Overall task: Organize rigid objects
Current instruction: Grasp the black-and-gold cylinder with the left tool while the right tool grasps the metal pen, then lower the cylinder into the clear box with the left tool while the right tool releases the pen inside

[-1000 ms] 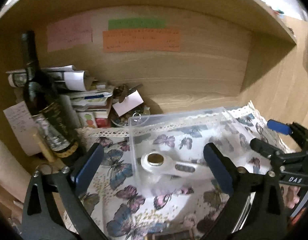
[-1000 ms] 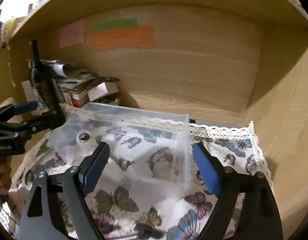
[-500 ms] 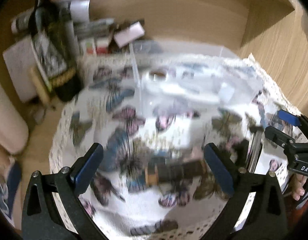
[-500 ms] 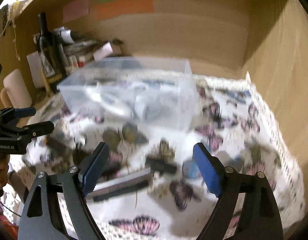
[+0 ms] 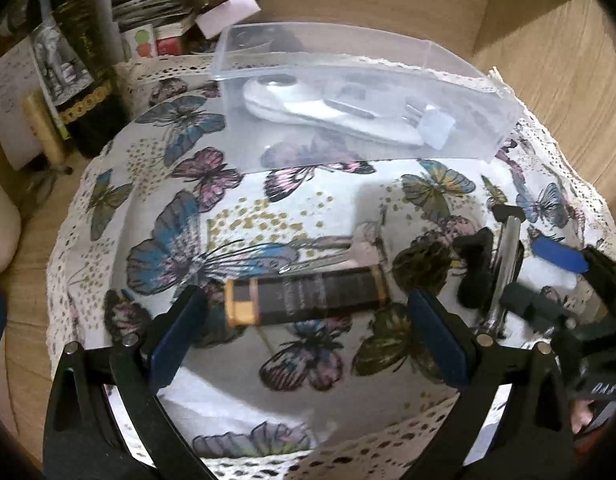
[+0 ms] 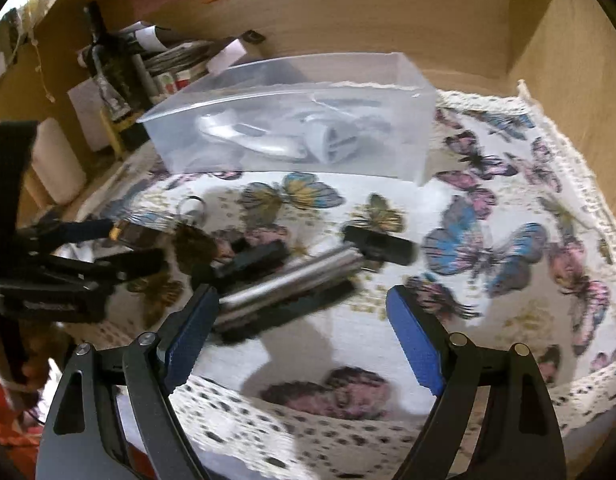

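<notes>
A clear plastic box [image 5: 479,120] [image 6: 407,120] stands at the back of the butterfly cloth [image 5: 228,208] with a white gadget [image 5: 331,114] [image 6: 268,138] inside. A dark bar with gold ends [image 5: 308,296] lies on the cloth between the fingers of my open left gripper [image 5: 308,330]. A silver and black tool [image 6: 288,280] [image 5: 503,264] lies just ahead of the left finger of my open right gripper [image 6: 300,330]. A small black piece [image 6: 379,244] lies beyond it. Both grippers are empty.
A dark wine bottle [image 5: 74,60] [image 6: 112,60], papers and small boxes [image 5: 164,16] crowd the back left corner. Wooden walls [image 6: 567,80] close the back and right side. A key ring [image 6: 192,206] lies on the cloth at left.
Both grippers have pulled back from the box and tilted down toward the front of the cloth. The bar and the silver tool have come into view between the fingers.
</notes>
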A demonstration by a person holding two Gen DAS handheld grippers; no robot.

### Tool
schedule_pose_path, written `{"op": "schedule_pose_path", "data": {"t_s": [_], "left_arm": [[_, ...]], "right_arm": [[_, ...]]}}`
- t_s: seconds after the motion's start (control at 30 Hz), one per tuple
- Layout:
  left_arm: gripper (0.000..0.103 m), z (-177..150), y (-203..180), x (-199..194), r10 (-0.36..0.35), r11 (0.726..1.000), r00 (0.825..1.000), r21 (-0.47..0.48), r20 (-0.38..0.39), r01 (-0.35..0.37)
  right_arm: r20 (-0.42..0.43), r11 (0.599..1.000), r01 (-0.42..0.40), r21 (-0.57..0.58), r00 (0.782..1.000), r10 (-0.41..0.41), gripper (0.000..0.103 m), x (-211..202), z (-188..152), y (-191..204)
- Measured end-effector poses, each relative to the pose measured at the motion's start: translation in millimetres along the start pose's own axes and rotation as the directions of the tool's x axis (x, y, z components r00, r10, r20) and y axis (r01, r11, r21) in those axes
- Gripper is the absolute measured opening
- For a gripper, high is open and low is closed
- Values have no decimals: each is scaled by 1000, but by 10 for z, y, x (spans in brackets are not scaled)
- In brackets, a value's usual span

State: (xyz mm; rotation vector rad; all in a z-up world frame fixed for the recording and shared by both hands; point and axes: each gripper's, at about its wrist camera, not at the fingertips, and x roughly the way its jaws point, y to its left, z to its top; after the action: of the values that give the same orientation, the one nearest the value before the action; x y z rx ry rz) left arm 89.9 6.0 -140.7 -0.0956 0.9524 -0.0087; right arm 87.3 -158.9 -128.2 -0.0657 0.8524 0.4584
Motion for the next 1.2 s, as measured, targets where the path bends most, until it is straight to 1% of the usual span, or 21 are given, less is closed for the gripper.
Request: {"op": "schedule_pose_path", "data": {"t_s": [0.07,0.13,0.17,0.2,0.23,0.3,0.37,0.43,0.47,0.5,0.63,0.77,0.87,0.97,1.07,1.2], "left_arm": [[102,24,7,21,1,1000,1000,-14,7,-1],[100,33,25,33,-2,1000,1000,-28,16,2],[95,28,32,22,-2,999,1000,-33,25,3],[85,29,33,14,0,1000,999,-31,32,1],[82,24,40,3,-1,1000,999,-24,38,1],[82,-1,73,-24,-11,1000,999,-19,43,11],[82,-28,88,-47,-17,1000,999,-18,49,18],[81,-50,99,-68,-25,1000,998,-16,53,26],[81,-57,104,-78,-29,999,998,-17,55,30],[81,-63,105,-84,-33,999,998,-18,57,34],[81,-78,114,-127,-35,999,997,-24,71,37],[81,-75,135,-238,-35,999,993,-22,111,38],[81,-37,155,-346,-37,999,988,-19,150,40],[81,30,161,-453,-38,999,981,-15,188,41],[81,121,163,-573,-33,999,972,-12,234,37],[81,250,141,-714,-22,1000,955,-6,294,25]], "right_arm": [[-10,1000,-23,4,1000,23,84,63,8,49],[-3,1000,-8,-5,1000,8,84,97,11,98],[2,1000,-7,-15,1000,7,80,109,8,137],[6,1000,-8,-26,1000,8,76,114,2,170],[10,999,-11,-37,1000,11,73,109,-8,196],[11,998,-21,-55,1000,22,61,92,-22,213],[5,997,-35,-69,999,35,53,74,-26,200],[-1,996,-30,-87,1000,30,44,48,-49,188],[-3,995,-13,-95,1000,13,33,41,-60,181],[-5,994,22,-111,1000,-23,26,39,-74,173],[-4,990,53,-127,999,-54,20,13,-90,113],[8,989,79,-125,997,-79,15,-1,-97,81],[20,992,80,-98,997,-78,14,-32,-74,58],[60,992,89,-84,995,-84,14,-128,2,56],[117,993,93,-75,990,-83,14,-279,107,45],[189,990,115,-78,977,-99,14,-447,291,29]]}}
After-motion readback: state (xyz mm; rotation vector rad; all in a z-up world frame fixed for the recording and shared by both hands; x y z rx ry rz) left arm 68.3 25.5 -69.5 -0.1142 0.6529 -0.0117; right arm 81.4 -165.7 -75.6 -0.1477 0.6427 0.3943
